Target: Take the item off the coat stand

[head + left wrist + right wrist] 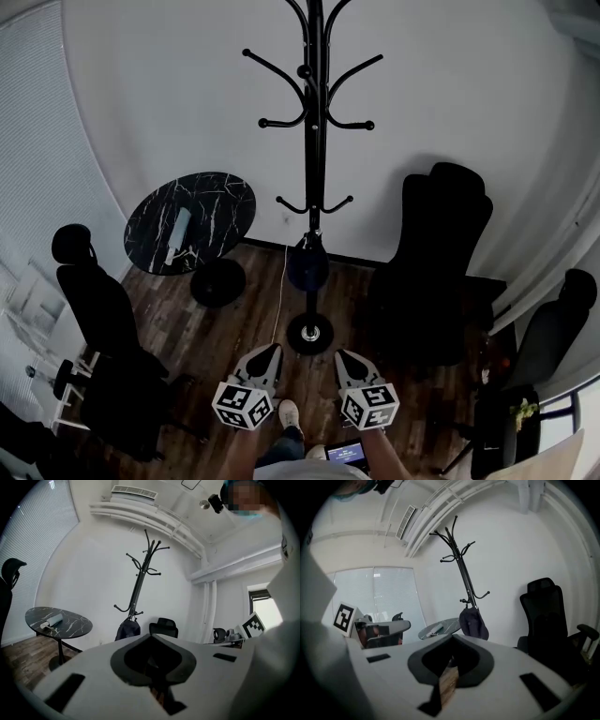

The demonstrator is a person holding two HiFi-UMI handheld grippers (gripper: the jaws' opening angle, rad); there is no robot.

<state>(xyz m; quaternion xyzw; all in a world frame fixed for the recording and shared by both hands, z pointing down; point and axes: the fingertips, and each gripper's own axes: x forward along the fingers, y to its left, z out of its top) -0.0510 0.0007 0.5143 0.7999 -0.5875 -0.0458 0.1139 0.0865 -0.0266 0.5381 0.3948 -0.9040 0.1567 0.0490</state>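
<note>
Dark bag point(307, 265) (just one) on one coat stand point(316, 141), left gripper point(273, 348), right gripper point(341, 354), both pressed together

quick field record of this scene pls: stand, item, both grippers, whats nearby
stand: tall black metal coat stand, upright
item: dark fabric bag, hanging low on the stand
left hand-held gripper: shut, empty, short of the stand
right hand-held gripper: shut, empty, short of the stand
nearby: round black marble table; black office chair
</note>
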